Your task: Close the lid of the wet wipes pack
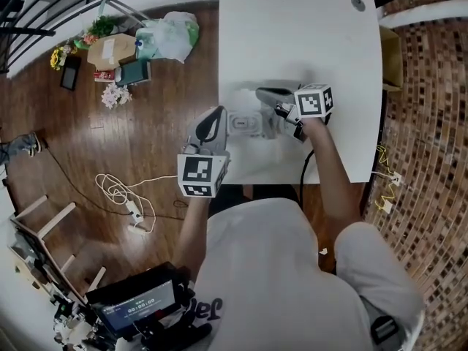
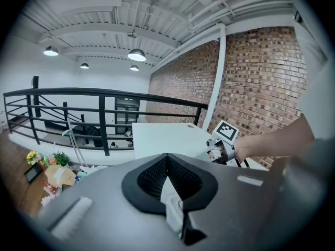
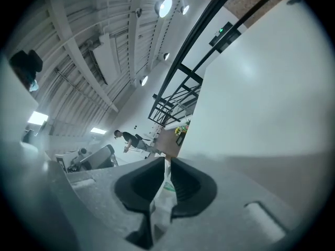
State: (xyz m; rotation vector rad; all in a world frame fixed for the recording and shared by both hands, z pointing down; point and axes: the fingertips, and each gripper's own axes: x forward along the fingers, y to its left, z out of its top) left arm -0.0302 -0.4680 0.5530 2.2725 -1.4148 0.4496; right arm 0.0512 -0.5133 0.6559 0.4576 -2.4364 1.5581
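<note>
The wet wipes pack (image 1: 247, 123) is a white, crumpled pouch held just over the near part of the white table (image 1: 307, 42), between my two grippers. My left gripper (image 1: 223, 121) comes at it from the left and is shut on its edge. In the left gripper view a white strip of the pack (image 2: 173, 205) with a bit of green sits pinched between the jaws of the left gripper (image 2: 168, 160). My right gripper (image 1: 272, 112) grips from the right; there the pack's film (image 3: 161, 202) with green print is clamped in the right gripper (image 3: 166, 162). The lid is hidden.
The table's left edge (image 1: 219, 86) drops to a wooden floor with bags and boxes (image 1: 139, 46), flowers (image 1: 114, 93) and a coiled white cable (image 1: 124, 192). A round grommet (image 1: 357, 4) marks the table's far right. A brick wall (image 2: 251, 82) and black railing (image 2: 78, 95) lie beyond.
</note>
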